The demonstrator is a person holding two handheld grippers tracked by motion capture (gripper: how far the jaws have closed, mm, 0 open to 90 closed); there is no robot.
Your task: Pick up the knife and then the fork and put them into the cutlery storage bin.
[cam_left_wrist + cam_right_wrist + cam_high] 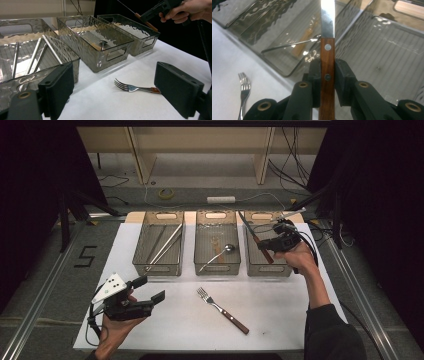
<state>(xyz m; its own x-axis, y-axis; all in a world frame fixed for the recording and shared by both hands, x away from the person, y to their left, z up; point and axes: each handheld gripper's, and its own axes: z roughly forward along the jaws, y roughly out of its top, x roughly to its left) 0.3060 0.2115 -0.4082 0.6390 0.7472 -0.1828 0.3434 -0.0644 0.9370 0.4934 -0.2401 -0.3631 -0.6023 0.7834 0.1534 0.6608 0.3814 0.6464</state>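
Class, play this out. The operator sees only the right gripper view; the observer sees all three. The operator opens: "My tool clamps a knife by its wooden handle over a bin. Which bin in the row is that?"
Observer: The right bin of three. The right tool holds the knife tilted over it, blade toward the far end.
Operator: What lies in the bin farthest from me?
Observer: The left bin holds long metal sticks, lying lengthwise.
Operator: Where is the other tool?
Observer: The left tool is at the near left, jaws open and empty, pointing toward the fork.
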